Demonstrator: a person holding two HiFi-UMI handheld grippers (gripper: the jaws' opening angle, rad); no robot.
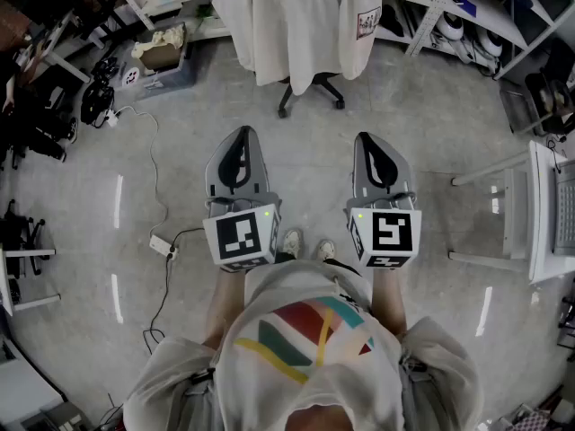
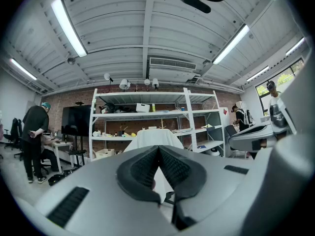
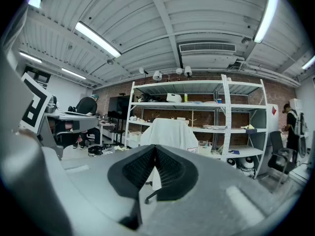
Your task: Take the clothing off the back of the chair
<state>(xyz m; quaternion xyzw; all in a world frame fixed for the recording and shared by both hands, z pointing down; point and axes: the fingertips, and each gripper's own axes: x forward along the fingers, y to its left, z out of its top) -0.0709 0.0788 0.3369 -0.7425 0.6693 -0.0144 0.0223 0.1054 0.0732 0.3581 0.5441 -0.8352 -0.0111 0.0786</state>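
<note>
On glossy floor [image 1: 305, 160], perhaps concrete, clothing [image 1: 296, 16], shelving [image 3: 206, 104]

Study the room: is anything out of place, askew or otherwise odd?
A white garment covers the back of the chair. A power strip with its cable lies loose on the floor, left of the person's feet.

White clothing [image 1: 296, 21] — black chair base [image 1: 312, 92], grey floor [image 1: 431, 106].

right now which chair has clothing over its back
The wheeled chair straight ahead, draped in a white garment; the dark office chair at right is bare.
</note>
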